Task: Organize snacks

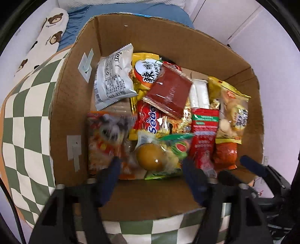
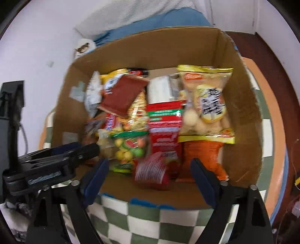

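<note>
One cardboard box [image 1: 78, 105] on checkered cloth [image 1: 24, 131], snacks heaped inside: rice-cracker bag [image 1: 232, 112] at three o'clock, fruit-candy pack [image 1: 168, 152] at six. Left gripper [image 1: 151, 169] and right gripper [image 2: 150, 169] both spread, empty. Advice: descend squarely over one packet, avoiding neighbours.

Brown box [image 1: 78, 105], green-checked rug [image 1: 28, 131]

Checkered rug [image 1: 22, 131], white walls [image 2: 37, 37], blue bedding [image 1: 131, 11].
</note>
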A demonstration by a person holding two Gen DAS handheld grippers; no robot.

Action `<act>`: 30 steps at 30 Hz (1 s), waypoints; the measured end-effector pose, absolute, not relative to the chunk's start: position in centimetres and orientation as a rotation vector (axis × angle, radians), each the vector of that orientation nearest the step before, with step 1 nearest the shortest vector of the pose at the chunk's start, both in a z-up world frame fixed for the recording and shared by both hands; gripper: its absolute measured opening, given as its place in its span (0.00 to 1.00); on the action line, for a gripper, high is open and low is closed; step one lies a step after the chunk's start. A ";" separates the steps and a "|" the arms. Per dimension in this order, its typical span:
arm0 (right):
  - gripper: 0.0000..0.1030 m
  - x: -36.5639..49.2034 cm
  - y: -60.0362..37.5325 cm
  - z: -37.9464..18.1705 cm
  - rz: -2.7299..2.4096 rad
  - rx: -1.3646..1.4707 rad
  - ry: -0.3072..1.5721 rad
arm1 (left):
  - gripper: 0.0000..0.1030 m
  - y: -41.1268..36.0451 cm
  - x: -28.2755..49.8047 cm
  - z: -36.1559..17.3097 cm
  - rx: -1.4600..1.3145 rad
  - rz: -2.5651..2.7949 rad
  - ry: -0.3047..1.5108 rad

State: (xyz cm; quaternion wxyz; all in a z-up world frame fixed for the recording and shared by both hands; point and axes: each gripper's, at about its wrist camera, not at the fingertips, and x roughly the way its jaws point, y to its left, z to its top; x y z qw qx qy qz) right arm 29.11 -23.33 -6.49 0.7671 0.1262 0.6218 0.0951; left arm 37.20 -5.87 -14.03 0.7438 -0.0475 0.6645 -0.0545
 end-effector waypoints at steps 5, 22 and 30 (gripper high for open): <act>0.94 29.7 -24.2 -6.8 0.105 0.171 1.341 | 0.92 -5.9 37.3 -13.9 -0.059 -0.060 1.415; 0.98 28.2 -25.4 -3.3 0.009 0.082 1.231 | 0.92 -6.0 34.7 -9.4 0.007 -0.008 1.284; 0.98 24.4 -25.6 1.5 0.019 0.086 1.131 | 0.92 -6.7 30.6 -5.3 0.022 -0.027 1.181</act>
